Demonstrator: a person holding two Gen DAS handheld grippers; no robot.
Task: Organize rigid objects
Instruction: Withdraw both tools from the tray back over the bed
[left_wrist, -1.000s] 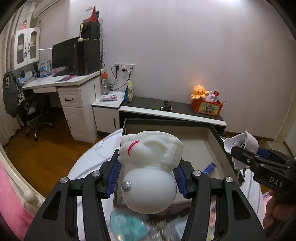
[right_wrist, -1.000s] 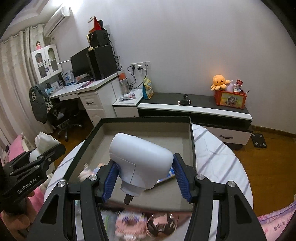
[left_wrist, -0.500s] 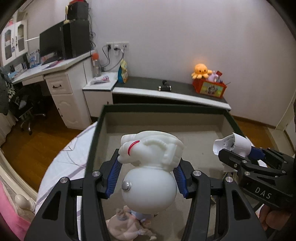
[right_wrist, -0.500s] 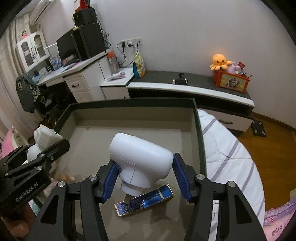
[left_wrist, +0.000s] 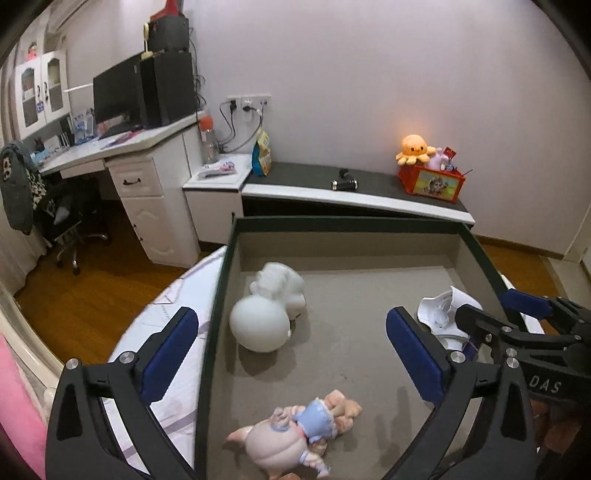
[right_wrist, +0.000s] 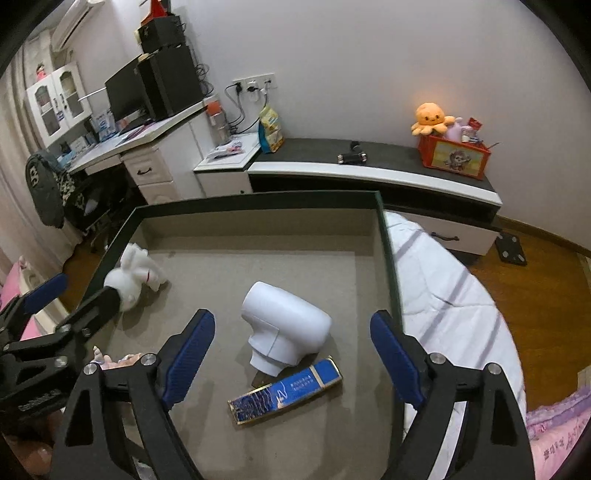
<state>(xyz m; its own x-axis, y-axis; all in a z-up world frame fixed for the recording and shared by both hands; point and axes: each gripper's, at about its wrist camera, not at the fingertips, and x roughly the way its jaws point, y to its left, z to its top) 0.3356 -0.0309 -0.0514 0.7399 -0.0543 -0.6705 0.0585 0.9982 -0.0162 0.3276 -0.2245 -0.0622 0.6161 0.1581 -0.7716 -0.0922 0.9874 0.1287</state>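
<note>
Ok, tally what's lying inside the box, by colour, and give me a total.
White: 2 (white figurine, white adapter)
Blue: 1 (blue box)
Pink and pale blue: 1 (pig doll)
Total: 4
</note>
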